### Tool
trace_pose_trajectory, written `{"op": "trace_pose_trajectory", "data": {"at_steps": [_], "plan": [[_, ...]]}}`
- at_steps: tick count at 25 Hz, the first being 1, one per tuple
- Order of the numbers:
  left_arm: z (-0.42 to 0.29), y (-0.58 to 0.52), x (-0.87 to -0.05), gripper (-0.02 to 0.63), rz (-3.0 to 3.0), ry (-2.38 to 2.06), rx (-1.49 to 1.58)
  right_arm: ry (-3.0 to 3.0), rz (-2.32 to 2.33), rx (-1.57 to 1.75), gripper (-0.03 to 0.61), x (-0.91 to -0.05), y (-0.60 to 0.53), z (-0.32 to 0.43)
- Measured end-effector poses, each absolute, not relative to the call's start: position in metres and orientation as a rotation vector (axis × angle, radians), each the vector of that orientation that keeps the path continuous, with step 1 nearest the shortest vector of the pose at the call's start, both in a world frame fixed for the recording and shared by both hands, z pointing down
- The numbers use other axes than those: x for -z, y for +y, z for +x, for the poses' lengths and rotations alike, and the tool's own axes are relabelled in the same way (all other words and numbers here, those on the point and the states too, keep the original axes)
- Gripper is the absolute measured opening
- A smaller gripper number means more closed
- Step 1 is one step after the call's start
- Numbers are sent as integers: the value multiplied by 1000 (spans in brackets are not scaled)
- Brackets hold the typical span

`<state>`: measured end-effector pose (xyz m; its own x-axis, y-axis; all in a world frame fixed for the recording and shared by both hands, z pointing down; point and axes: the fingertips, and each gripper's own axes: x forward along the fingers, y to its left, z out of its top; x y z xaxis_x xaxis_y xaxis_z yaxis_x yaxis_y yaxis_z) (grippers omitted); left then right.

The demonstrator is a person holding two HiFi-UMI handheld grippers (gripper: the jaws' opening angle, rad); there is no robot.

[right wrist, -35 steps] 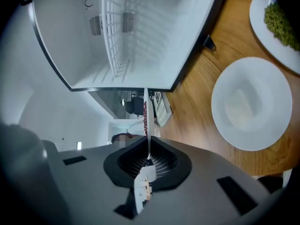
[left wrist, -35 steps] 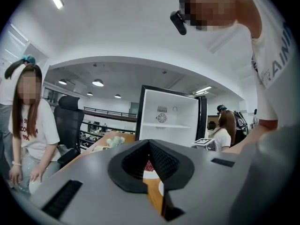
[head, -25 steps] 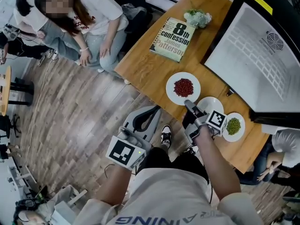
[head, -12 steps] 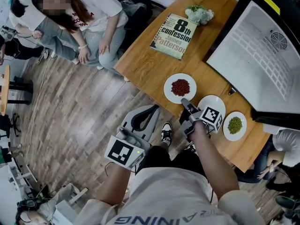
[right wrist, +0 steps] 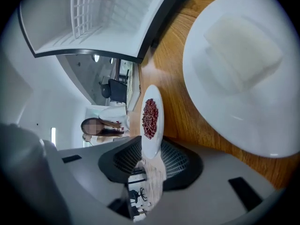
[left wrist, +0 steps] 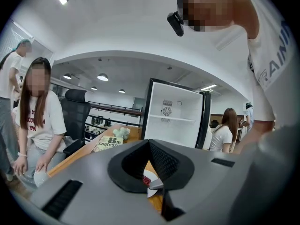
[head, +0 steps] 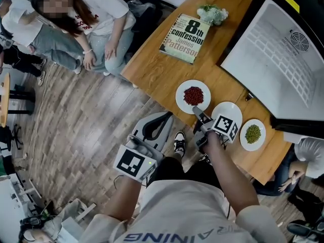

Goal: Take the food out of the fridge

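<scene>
Head view: the right gripper (head: 196, 110) is reaching over the near edge of the table (head: 152, 70), tips sitting at the near rim of the red-bean plate (head: 193, 96). Its marker cube is covering part of the middle plate (head: 226, 108). The green-bean plate (head: 252, 134) is lying just beside that one. All three plates are sitting in a row on the table, out of the fridge (head: 273, 59), whose white door is hanging open right next to them. The book (head: 185, 40) and flowers (head: 212, 15) are lying at the far end, well apart from the plates. The left gripper (head: 166, 118) is hanging off the table over the floor (head: 86, 125), near a shoe (head: 179, 145), touching nothing. A person (head: 96, 19) is sitting beyond the table's left edge. Left gripper view: the jaws are meeting at the tips and gripping nothing; the fridge is standing open behind the table, and a bit of the red-bean plate is showing past the pads. Right gripper view: the jaws are standing apart, having just been opening. The red-bean plate's rim is sitting between them, the plate resting on the table, pads not clamping it. The middle plate is carrying a pale block (right wrist: 243, 50).
</scene>
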<state>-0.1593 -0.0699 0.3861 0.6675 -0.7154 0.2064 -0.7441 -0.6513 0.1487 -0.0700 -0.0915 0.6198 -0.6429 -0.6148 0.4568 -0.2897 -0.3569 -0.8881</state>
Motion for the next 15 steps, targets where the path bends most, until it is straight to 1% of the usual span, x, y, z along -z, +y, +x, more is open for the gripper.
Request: {"op": "trace_pose_trajectory", "data": {"at_steps": [3,11,15], "plan": [[-158,-72,-383,8,2670,-1178,-186,1629,-1248,2124,141,-625,-87,-69],[-155,-70,-384,7,2673,-1167,-173,2006,-1418,2081,143,-630,-75,-70],[-158,-69,-383,6,2671,-1168,-170,2064,-1406,2134,143,-631,-66,-75]]}}
